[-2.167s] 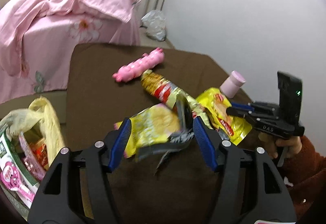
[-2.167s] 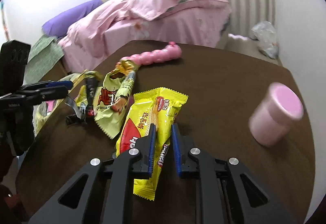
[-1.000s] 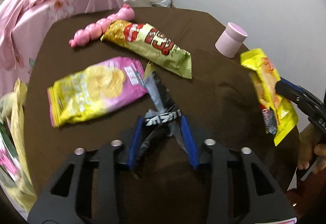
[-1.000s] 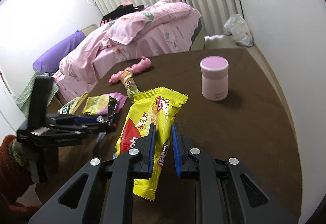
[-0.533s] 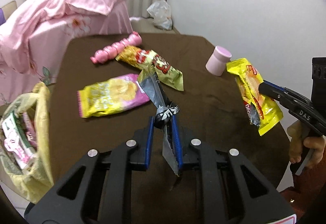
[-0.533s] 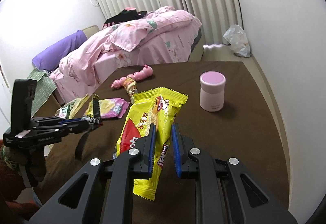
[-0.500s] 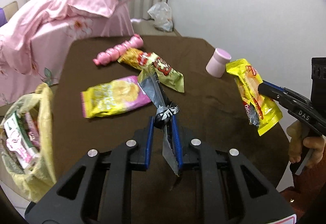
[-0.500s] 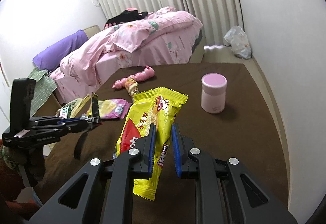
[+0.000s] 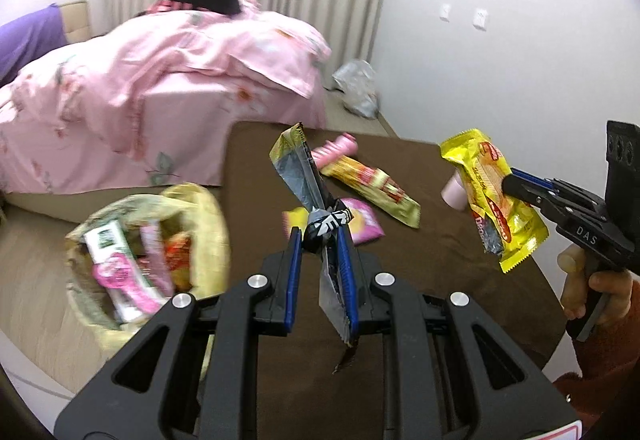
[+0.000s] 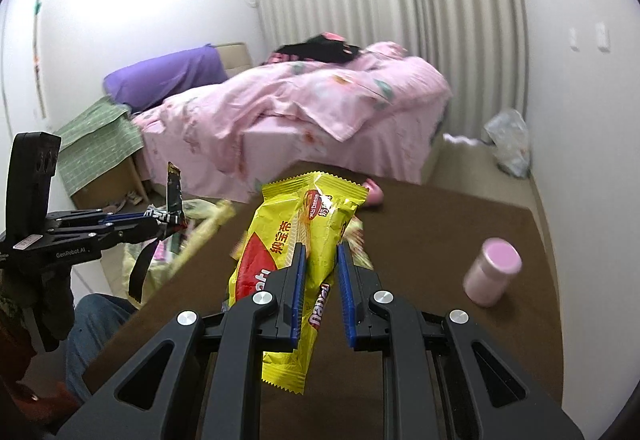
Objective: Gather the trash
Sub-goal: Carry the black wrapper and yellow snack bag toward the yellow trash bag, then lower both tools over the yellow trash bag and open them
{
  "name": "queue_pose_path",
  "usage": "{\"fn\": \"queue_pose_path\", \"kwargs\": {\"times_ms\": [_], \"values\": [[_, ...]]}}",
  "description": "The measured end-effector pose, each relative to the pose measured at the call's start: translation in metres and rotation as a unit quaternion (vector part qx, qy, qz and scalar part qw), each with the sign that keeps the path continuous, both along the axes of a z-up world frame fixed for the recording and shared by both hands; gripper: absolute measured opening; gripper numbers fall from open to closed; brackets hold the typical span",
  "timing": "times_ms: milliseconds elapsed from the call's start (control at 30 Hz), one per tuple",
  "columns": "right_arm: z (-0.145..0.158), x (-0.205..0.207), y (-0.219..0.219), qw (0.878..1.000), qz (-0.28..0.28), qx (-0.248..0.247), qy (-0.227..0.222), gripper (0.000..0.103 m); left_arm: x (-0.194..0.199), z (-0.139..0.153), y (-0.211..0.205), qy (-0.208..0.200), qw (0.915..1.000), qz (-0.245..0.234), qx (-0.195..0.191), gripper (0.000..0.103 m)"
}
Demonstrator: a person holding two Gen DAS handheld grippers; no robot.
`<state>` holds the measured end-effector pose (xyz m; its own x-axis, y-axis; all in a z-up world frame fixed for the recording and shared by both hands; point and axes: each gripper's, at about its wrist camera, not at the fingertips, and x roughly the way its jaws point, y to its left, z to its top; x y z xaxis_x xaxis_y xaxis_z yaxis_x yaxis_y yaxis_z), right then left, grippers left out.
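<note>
**A:** ok so where's the trash at right now?

**B:** Your left tongs point(image 9: 319, 240) are clamped narrow on a dark, silver-lined wrapper point(image 9: 304, 176). It sticks up above the desk point(image 9: 420, 248), twisted at the pinch, with its tail hanging below the blue pads. Your right tongs point(image 10: 322, 268) are pinched on a yellow biscuit packet point(image 10: 304, 224), also held up off the desk, at its right edge in the left camera.

**A:** and what's still lying on the desk?

**B:** Past the dark wrapper there's a long yellow-and-red snack bag point(image 9: 372, 186) lying flat. A pink-and-yellow chip bag point(image 9: 360, 222) sits just nearer to you than that one. At the far end of the desk there's a pink knobbly thing point(image 9: 334, 150), can't tell what it is. A pink lidded cup point(image 10: 494, 272) stands upright toward the desk's right side, well apart from the wrappers.

**A:** bin?

**B:** A yellowish bag point(image 9: 200, 208) sits open on the floor just off the desk's left edge, with packets already inside. It's blurry though. Beyond the desk is a bed with a pink quilt point(image 9: 160, 80), and a clear plastic bag point(image 9: 356, 88) lies on the floor by the wall.
</note>
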<state>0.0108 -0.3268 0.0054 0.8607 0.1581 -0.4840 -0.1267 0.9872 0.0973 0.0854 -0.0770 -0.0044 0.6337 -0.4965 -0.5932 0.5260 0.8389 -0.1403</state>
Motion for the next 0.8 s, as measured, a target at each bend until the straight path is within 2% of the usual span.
{"fn": "queue_pose_path", "kwargs": {"times_ms": [133,300,400,567,667,800], "values": [[0.012,0.01,0.03,1.0,0.027,-0.012,-0.008,0.017,0.005,0.005,0.043,0.002,0.9988,0.043,-0.024,0.017],[0.019,0.03,0.068,0.997,0.069,-0.023,-0.008,0.017,0.014,0.001,0.083,-0.001,0.9949,0.095,-0.034,0.017],[0.022,0.04,0.087,0.996,0.084,-0.033,-0.012,0.017,0.022,-0.002,0.109,-0.002,0.9908,0.13,-0.038,0.017],[0.025,0.068,0.115,0.993,0.114,-0.04,-0.009,0.017,0.037,-0.008,0.157,0.002,0.98,0.187,-0.067,0.017],[0.021,0.088,0.13,0.991,0.127,-0.039,0.0,0.017,0.046,-0.015,0.177,0.011,0.9746,0.208,-0.083,0.017],[0.01,0.119,0.151,0.988,0.148,-0.044,0.016,0.017,0.059,-0.026,0.186,0.019,0.973,0.213,-0.088,0.017]]}}
